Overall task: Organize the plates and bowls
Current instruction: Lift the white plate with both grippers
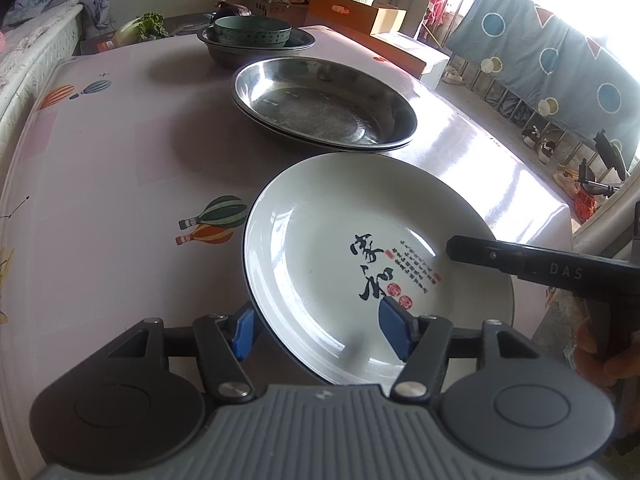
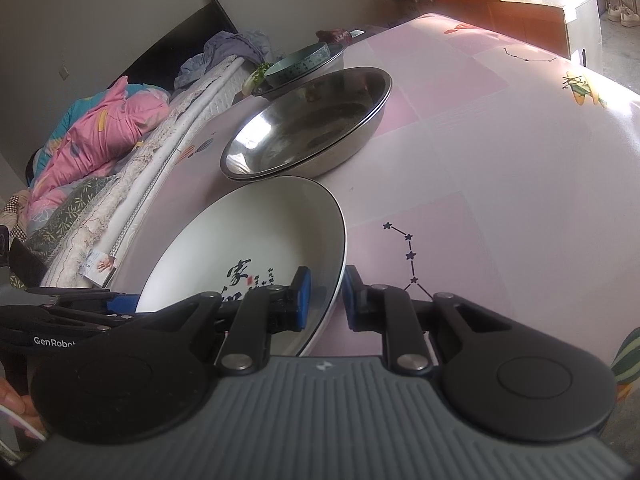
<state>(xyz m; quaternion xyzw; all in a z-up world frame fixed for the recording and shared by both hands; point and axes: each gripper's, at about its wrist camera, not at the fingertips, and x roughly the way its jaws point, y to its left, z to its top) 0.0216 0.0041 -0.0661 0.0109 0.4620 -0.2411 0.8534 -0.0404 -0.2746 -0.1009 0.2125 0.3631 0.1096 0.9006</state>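
Note:
A white plate point(image 1: 360, 248) with black calligraphy and a dark rim sits at the near end of the pink table point(image 1: 120, 152). My left gripper point(image 1: 318, 330) is open. One blue pad is outside the plate's near rim and the other over its inside, and neither presses on it. My right gripper point(image 2: 326, 298) is shut on the white plate point(image 2: 248, 240) at its right rim, one pad inside and one outside. The plate looks tilted, with that side raised. The right gripper's black finger point(image 1: 480, 254) reaches in over the plate from the right.
Two stacked steel basins point(image 1: 324, 104) stand just beyond the plate. Farther back a teal bowl point(image 1: 252, 32) rests in another steel basin point(image 1: 224, 50). A bed with bedding point(image 2: 100, 140) runs along the table's left side. Cardboard boxes point(image 1: 352, 10) stand behind the table.

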